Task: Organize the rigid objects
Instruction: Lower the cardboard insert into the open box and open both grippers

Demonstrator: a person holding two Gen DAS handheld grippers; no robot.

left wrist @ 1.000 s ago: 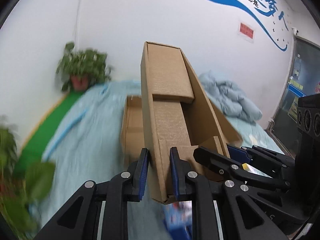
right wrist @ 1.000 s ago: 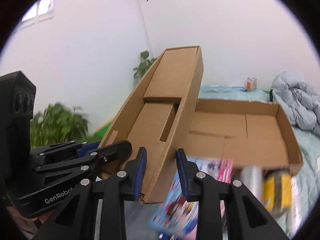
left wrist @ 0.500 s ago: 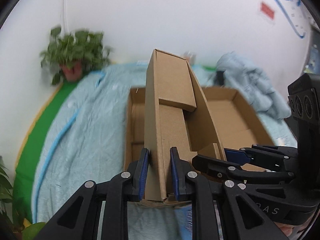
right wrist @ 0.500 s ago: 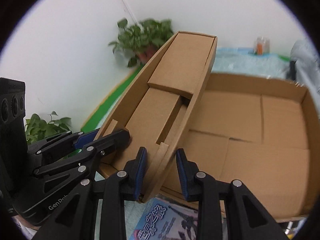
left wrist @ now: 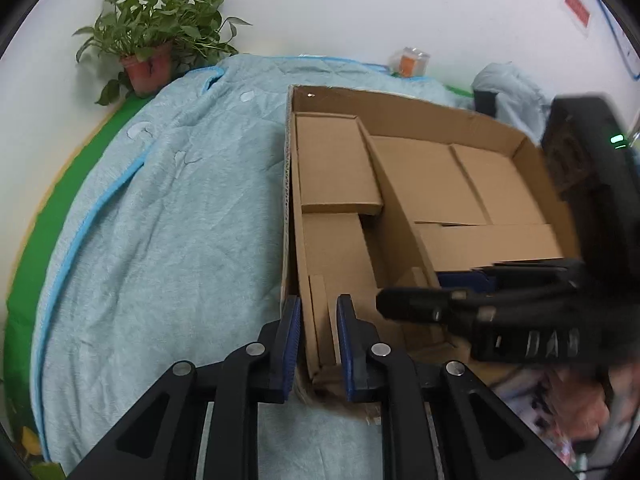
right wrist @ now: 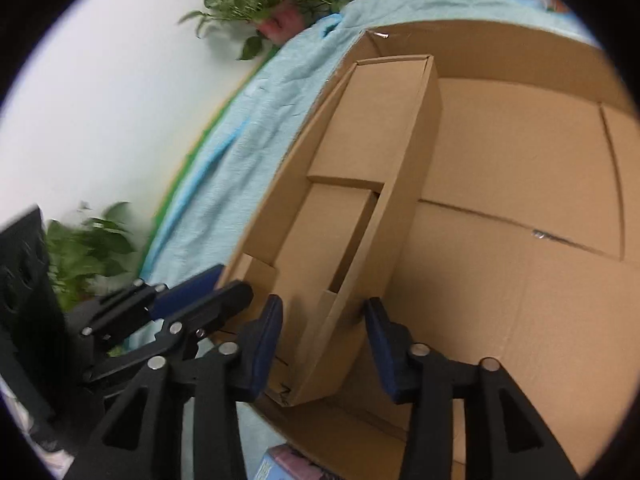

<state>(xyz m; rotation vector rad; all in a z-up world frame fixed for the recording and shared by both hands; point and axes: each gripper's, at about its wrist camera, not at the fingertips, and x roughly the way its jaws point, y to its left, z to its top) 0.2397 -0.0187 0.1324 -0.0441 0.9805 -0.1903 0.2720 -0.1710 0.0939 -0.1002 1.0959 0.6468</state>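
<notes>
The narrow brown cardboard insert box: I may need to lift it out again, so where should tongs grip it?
Grip the narrow brown cardboard insert box by its thin upright near-end wall, coming from the near side of the large cardboard tray. The box's left side lies against the tray wall, so its near end seems the most accessible edge.

I get even, diffuse room light in both views, bright on the white wall (left wrist: 360, 8), with no hard glare. Shadows are soft; the deepest sit inside the cardboard box (left wrist: 452, 128) along its walls. Both fisheye pictures bend straight edges near the rim and end in a black circular border. In my left wrist view the right gripper (left wrist: 384, 304) is smeared with motion blur, while the potted plant (left wrist: 156, 40) is crisp. In my right wrist view the nearer plant (right wrist: 88, 248) and the picture's edges are soft.
</notes>
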